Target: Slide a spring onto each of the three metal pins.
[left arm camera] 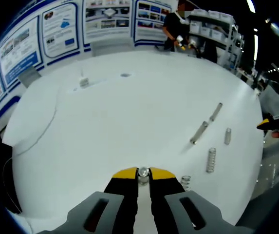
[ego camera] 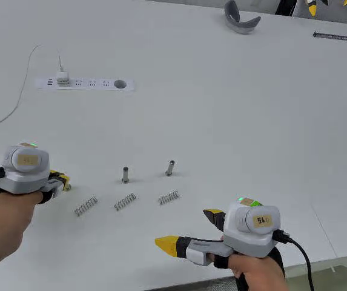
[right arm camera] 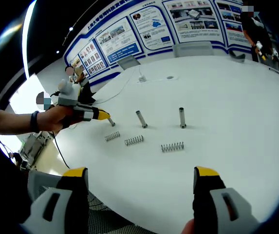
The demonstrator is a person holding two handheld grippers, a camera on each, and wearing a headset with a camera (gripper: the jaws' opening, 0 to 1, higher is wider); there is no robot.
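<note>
Two metal pins stand upright on the white table, the left pin (ego camera: pixel 125 174) and the right pin (ego camera: pixel 170 168). A third pin (left arm camera: pixel 142 173) sits between the yellow tips of my left gripper (left arm camera: pixel 142 172), which is shut on it at the table's left (ego camera: pixel 65 181). In a row in front of the pins lie three springs: left (ego camera: pixel 86 206), middle (ego camera: pixel 125 202), right (ego camera: pixel 169 197). My right gripper (ego camera: pixel 189 229) hovers open near the front edge, right of the springs, with nothing between its jaws (right arm camera: pixel 140 173). The right gripper view has the springs (right arm camera: pixel 134 140) ahead of it.
A white power strip (ego camera: pixel 85 83) with a plugged charger and a cable lies at the back left. A grey curved object (ego camera: pixel 241 21) rests at the far edge. The table's front edge (ego camera: pixel 318 257) runs just behind my right gripper.
</note>
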